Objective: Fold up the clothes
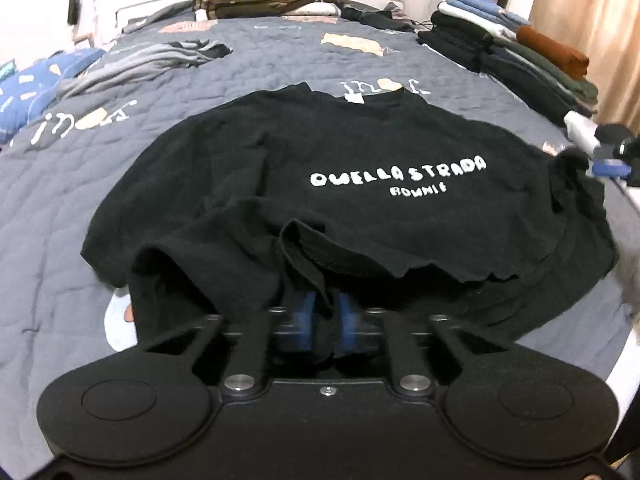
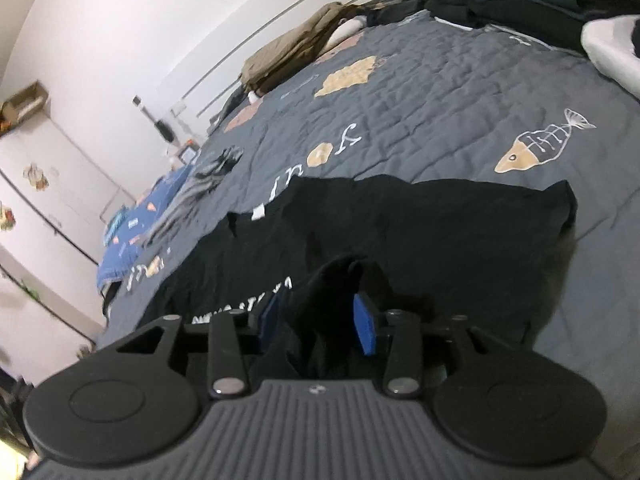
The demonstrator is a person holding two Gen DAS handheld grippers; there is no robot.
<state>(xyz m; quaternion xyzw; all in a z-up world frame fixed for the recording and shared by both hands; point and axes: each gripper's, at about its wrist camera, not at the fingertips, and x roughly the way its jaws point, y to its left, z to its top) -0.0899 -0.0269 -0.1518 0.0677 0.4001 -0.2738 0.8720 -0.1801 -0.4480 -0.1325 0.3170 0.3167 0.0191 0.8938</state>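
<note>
Black shirt (image 1: 360, 184) lies flat on the bed (image 1: 80, 200), print side up, collar away from the left tool (image 1: 325, 312), long axis running straight ahead; that tool is pressed together, pinching the near hem. Right view: right tool (image 2: 320, 320) stands spread, cloth loose between its pads, shirt ahead and leftward.

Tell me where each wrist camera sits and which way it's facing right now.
Left wrist: sits on the left gripper, looking up the bed over the black T-shirt toward the headboard; its fingers pinch the shirt's near edge.
Right wrist: sits on the right gripper, tilted, looking across the grey quilt toward the wall; fabric lies between its spread fingers.
Shared: black T-shirt, grey quilt, khaki pile.
</note>
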